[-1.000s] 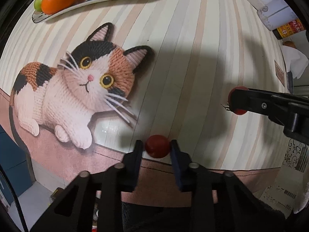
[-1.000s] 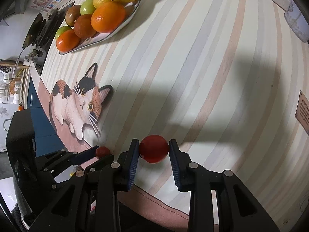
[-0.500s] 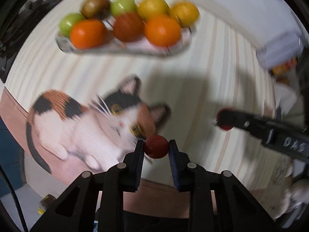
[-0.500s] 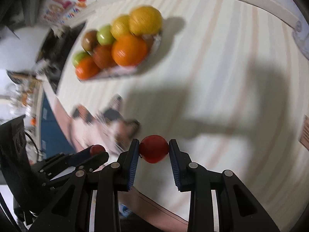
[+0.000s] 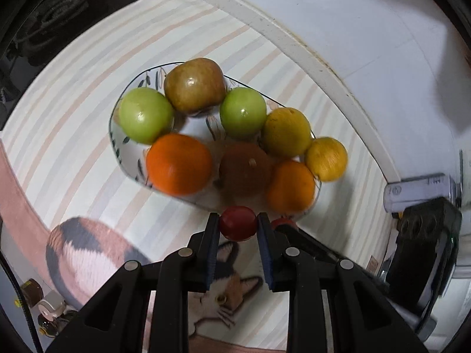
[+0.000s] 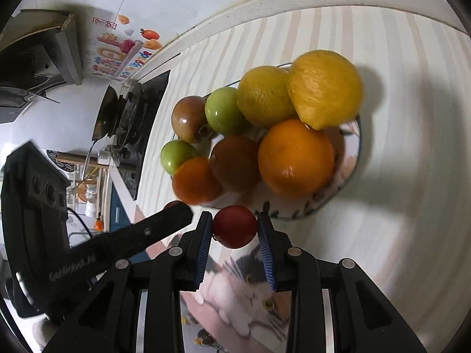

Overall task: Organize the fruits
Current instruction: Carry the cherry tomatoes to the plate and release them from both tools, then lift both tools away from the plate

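My left gripper (image 5: 238,224) is shut on a small red tomato (image 5: 237,223), held above the near rim of the fruit plate (image 5: 115,144). My right gripper (image 6: 234,226) is shut on a second small red tomato (image 6: 234,226), held above the same plate (image 6: 351,158). The plate holds oranges, green fruits, yellow fruits and a brownish apple (image 5: 194,86). The right gripper's tomato (image 5: 281,223) peeks out just right of my left fingers. The left gripper and its tomato (image 6: 172,206) show at the left in the right wrist view.
The plate stands on a striped tablecloth (image 5: 73,94) with a cat picture (image 5: 223,294) below the grippers. A stove (image 6: 126,111) lies at the far left. The white wall (image 5: 353,14) runs behind. A bottle (image 5: 421,191) lies at the right.
Both grippers have moved forward from over the cat picture to the near edge of the fruit plate, each still holding its tomato. They are now close side by side.
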